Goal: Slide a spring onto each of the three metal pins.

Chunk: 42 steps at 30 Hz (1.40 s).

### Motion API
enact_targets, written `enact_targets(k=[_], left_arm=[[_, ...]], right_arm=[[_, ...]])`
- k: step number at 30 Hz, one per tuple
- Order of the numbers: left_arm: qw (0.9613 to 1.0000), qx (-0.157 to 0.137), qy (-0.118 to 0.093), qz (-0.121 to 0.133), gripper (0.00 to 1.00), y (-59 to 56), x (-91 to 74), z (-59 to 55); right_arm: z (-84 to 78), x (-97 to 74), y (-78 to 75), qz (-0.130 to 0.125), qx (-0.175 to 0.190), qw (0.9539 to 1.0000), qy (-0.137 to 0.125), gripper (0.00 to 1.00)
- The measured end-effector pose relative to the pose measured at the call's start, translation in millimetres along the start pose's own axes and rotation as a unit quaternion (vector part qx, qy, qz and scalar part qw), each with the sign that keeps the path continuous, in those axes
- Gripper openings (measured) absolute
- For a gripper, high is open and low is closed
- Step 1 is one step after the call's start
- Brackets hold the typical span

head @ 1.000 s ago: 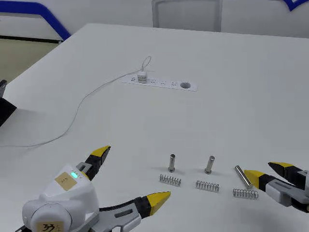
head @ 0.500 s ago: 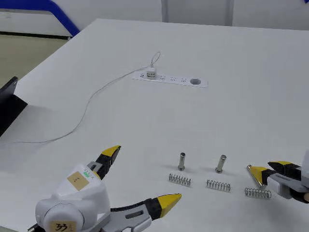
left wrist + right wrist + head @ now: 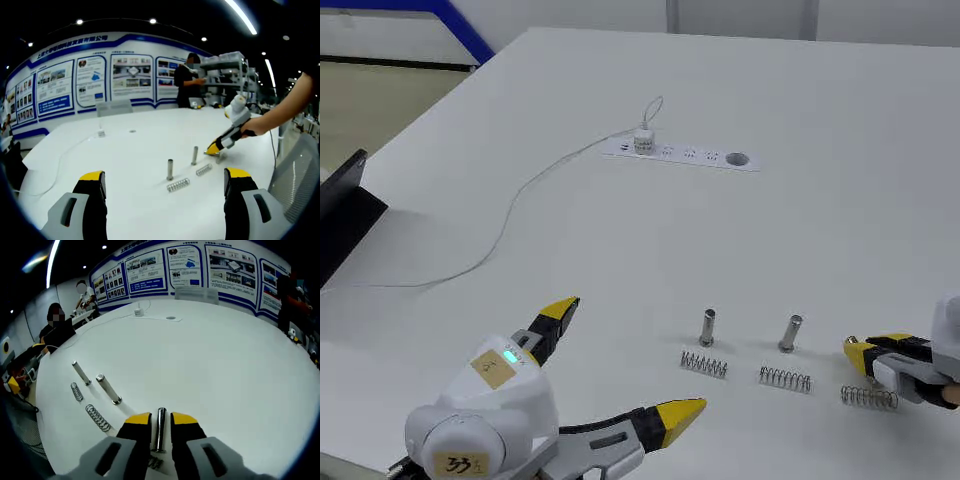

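1 slim, shiny steel pin [image 3: 160, 429] sits pinched by the right gripper [image 3: 160, 418] fingers; left gripper [image 3: 164, 174] fingers gape wide, empty.

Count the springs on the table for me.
3, all lying loose: left spring before the left pin, middle spring before the middle pin, right spring beside the right gripper. None looks hidden.

Two pins [image 3: 707, 327] upright, third pin [image 3: 160, 427] lying, springs [image 3: 704, 364] alongside

On table [image 3: 840, 120]: left pin [image 3: 707, 326] and middle pin [image 3: 790, 332] upright, side by side; left spring [image 3: 704, 364] and middle spring [image 3: 785, 379] just before them. Third pin [image 3: 160, 432] rightmost, between right gripper [image 3: 865, 347] jaws; third spring [image 3: 869, 397] before it. Power strip [image 3: 682, 154] well behind.
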State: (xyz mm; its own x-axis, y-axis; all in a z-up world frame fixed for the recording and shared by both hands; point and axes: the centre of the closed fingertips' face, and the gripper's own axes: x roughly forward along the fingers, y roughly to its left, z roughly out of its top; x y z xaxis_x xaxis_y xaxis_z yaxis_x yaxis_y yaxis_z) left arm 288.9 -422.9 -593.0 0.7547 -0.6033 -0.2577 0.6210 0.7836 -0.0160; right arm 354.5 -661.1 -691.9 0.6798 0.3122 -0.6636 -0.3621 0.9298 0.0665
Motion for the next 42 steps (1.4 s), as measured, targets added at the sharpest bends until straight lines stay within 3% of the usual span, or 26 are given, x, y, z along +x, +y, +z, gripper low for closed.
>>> enact_targets(k=[14,18,29,42], left_arm=[[1.0,0.001,0.009,-0.003,1.0,-0.7,0.9,-4.7],[0.9999,0.0,0.011,-0.003,1.0,-0.5,1.0,-4.9],[0.9999,0.004,0.015,-0.005,1.0,-1.5,1.2,-6.3],[0.9998,0.008,0.019,-0.002,1.0,-0.1,1.5,-8.4]], right_arm=[[-1.9,9.3,-3.5,-0.004,-0.005,0.9997,0.023,0.12],[-1.6,10.5,-3.2,-0.008,-0.028,0.9991,0.03,0.1],[-0.6,10.4,0.7,-0.003,-0.017,0.9985,0.052,0.08],[3.6,2.1,-0.2,-0.004,0.013,0.9993,0.034,0.08]])
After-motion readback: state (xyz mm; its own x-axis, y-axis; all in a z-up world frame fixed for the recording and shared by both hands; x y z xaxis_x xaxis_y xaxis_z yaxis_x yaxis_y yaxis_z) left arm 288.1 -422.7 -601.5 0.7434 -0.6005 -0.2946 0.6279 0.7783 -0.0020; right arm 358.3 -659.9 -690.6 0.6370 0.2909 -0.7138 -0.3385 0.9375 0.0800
